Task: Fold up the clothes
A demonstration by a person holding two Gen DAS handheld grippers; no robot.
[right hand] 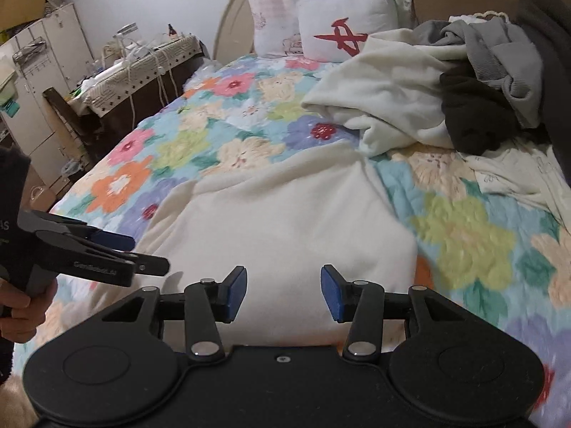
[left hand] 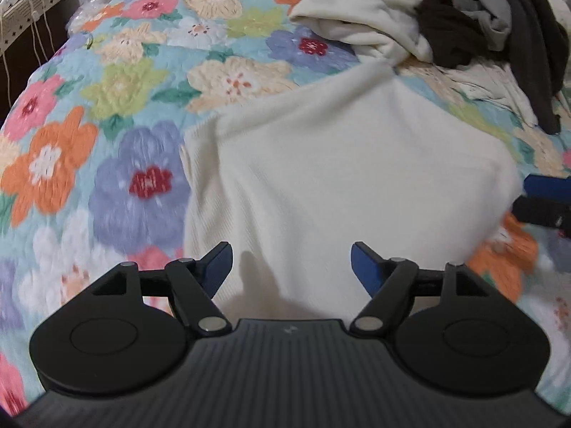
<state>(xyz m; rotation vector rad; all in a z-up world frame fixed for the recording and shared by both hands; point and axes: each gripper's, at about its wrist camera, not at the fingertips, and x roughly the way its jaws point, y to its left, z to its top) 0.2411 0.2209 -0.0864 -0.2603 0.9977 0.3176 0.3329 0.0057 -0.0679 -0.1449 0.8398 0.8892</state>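
Observation:
A cream garment (left hand: 332,185) lies folded flat on the floral bedspread (left hand: 117,117); it also shows in the right wrist view (right hand: 285,224). My left gripper (left hand: 289,267) is open and empty above the garment's near edge. In the right wrist view the left gripper (right hand: 142,253) comes in from the left, over the garment's left side. My right gripper (right hand: 283,294) is open and empty above the garment's near edge. In the left wrist view the right gripper (left hand: 542,201) shows at the right edge, beside the garment's right side.
A pile of cream, grey and dark clothes (right hand: 464,85) lies at the back right of the bed, also in the left wrist view (left hand: 446,25). Pillows (right hand: 342,21) stand at the headboard. A cluttered side table (right hand: 142,67) stands left of the bed.

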